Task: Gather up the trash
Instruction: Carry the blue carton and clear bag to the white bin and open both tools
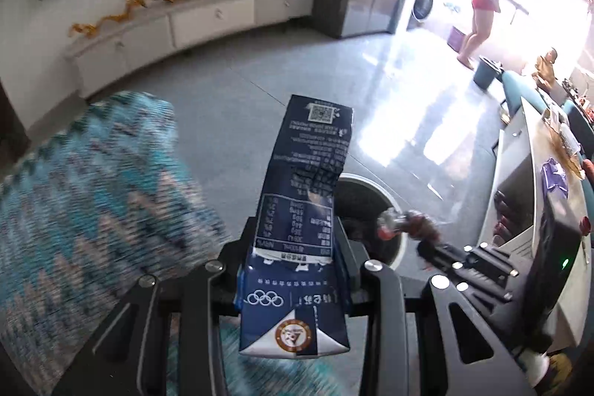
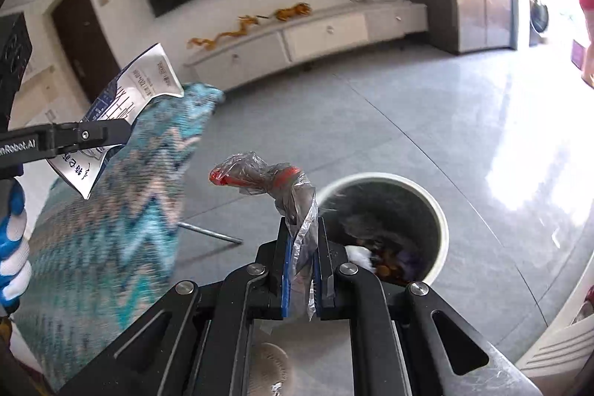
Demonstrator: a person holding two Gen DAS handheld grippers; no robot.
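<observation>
The left gripper (image 1: pixel 297 247) pinches a flattened dark blue milk carton (image 1: pixel 300 210); the right gripper (image 2: pixel 301 247) pinches a crumpled clear plastic wrapper (image 2: pixel 282 184) near the round white trash bin (image 2: pixel 443 229).

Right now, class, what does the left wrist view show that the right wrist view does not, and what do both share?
Only the left wrist view shows the carton's nutrition table and QR code, and the long white table at right. Only the right wrist view shows the trash inside the bin, the blue-and-white gloved hand and the dark door. Both show the carton, the plastic wrapper, the bin and the zigzag fabric.
</observation>
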